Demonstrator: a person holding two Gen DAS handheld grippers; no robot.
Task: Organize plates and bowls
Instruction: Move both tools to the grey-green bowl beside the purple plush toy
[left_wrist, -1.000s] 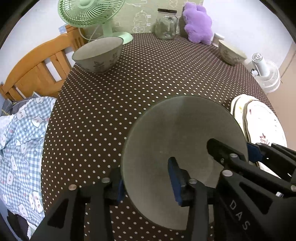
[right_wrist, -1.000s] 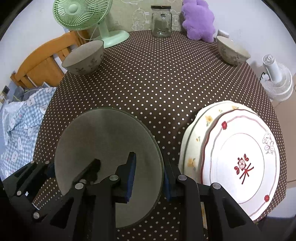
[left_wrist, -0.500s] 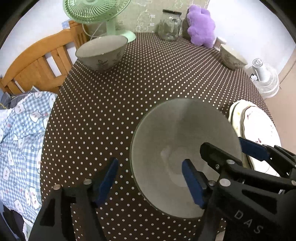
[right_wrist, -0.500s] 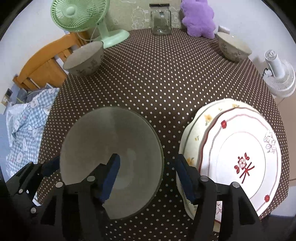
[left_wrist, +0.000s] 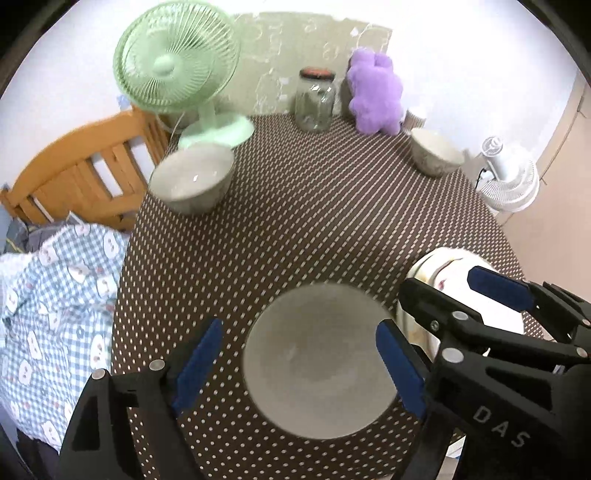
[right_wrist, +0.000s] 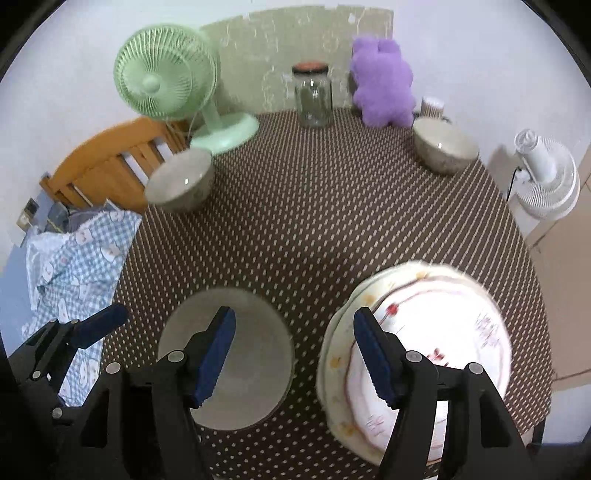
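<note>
Hovering spread, jaws just opening, left gripper (left_wrist: 299, 365) and right gripper (right_wrist: 293, 354) clear the bowl (left_wrist: 319, 362) beside plates (right_wrist: 424, 354).

Matt grey bowl (left_wrist: 320, 373); glossy glazed plates (right_wrist: 436, 354); dotted brown cloth over surface (right_wrist: 332, 206); clear glass jar (right_wrist: 312, 98); fuzzy purple plush toy (right_wrist: 384, 86); varnished wooden chair (left_wrist: 85, 173); green plastic fan (left_wrist: 177, 70).

My left gripper (left_wrist: 299, 360) is a black plastic frame with two fingers faced in ridged blue pads (left_wrist: 400, 369), dotted with round silver screw heads. White letters "DAS" mark one arm. My right gripper (right_wrist: 293, 356) matches: black frame, blue pads, silver screws.
</note>
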